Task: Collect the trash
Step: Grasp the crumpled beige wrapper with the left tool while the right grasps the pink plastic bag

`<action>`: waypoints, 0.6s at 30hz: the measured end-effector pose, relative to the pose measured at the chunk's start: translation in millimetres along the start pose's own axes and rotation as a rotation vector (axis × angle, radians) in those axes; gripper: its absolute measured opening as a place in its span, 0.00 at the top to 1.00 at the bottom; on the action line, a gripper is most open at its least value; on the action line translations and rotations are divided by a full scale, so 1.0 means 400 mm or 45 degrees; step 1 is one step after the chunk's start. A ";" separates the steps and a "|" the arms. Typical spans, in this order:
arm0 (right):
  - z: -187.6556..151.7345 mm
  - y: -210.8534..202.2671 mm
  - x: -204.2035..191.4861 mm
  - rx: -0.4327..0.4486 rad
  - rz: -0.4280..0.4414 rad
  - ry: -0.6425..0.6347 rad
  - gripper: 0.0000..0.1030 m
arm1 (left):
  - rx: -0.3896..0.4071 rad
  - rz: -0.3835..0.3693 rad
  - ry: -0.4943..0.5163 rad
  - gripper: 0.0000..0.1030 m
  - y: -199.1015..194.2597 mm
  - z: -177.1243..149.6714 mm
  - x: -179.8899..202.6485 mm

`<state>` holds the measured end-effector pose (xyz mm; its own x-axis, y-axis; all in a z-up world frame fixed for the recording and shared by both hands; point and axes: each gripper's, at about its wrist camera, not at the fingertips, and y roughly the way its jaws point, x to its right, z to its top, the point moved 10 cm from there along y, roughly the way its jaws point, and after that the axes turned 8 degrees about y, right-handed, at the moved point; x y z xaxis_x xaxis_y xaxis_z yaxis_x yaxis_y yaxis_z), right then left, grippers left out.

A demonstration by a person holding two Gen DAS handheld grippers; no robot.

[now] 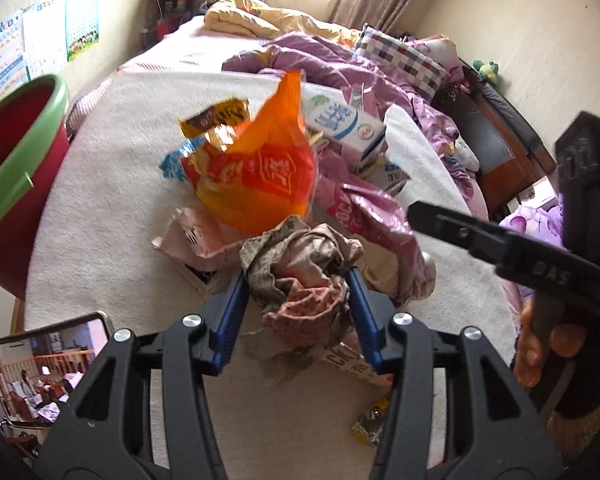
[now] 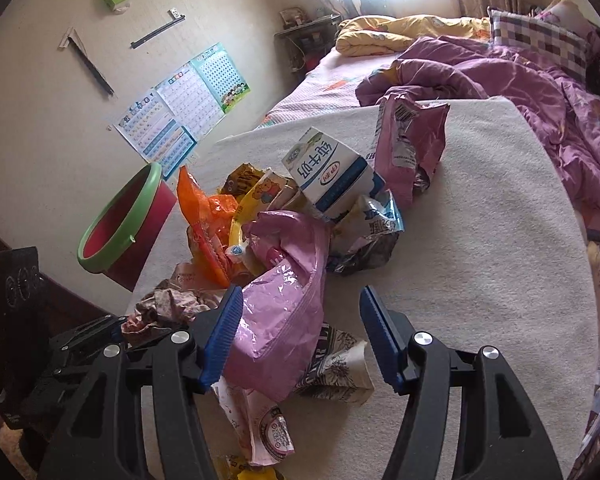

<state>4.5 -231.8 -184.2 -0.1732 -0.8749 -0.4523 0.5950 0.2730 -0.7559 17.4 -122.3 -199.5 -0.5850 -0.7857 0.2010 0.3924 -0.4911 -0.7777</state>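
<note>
Barely begun: left gripper [image 1: 296, 300] clamped on a crumpled wad of paper [image 1: 300, 276] at the pile's near edge, right gripper [image 2: 300, 336] apart around a pink wrapper [image 2: 288, 300], red bin [image 2: 128, 220] apparently empty, most wrappers and milk carton [image 2: 332, 176] unsorted on the white mat [image 2: 480, 240].

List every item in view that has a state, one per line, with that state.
Left gripper: jaws closed on the crumpled brown-pink paper wad.
Right gripper: jaws open around the pink foil bag.
Red bin with green rim: tilted, empty as far as visible.
Blue-white milk carton: tipped over.
Orange plastic wrapper: torn open.
</note>
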 end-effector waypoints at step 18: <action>-0.021 0.067 -0.024 -0.139 0.039 0.046 0.45 | 0.088 0.058 0.007 0.54 -0.064 0.049 -0.033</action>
<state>15.4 -212.9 -204.0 -0.1854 -0.8510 -0.4913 0.5115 0.3433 -0.7877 29.0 -106.7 -170.5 -0.5692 -0.8059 0.1627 0.4665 -0.4796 -0.7432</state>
